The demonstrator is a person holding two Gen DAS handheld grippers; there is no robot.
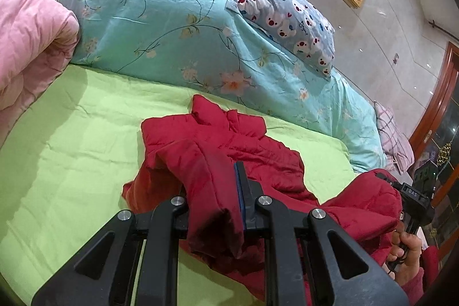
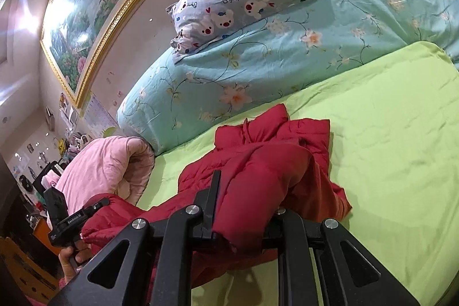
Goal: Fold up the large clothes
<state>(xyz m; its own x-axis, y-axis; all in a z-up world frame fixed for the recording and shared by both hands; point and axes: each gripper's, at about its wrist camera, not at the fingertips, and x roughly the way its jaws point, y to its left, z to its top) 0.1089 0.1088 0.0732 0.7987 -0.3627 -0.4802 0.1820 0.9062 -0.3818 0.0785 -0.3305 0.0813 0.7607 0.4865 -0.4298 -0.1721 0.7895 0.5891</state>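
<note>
A red padded jacket (image 1: 229, 139) lies crumpled on the green bed sheet (image 1: 71, 148); it also shows in the right wrist view (image 2: 258, 151). My left gripper (image 1: 212, 177) is shut on a thick fold of the jacket, held a little above the sheet. My right gripper (image 2: 252, 185) is shut on another fold of the jacket, which drapes over and hides its right finger. The right gripper also shows at the lower right of the left wrist view (image 1: 413, 197), and the left one at the lower left of the right wrist view (image 2: 71, 217).
A rolled turquoise floral quilt (image 1: 172, 27) runs along the wall, with a bear-print pillow (image 1: 287, 16) on top. A pink quilt (image 1: 25, 39) is piled at the bed's left end. Green sheet (image 2: 387, 134) lies open around the jacket.
</note>
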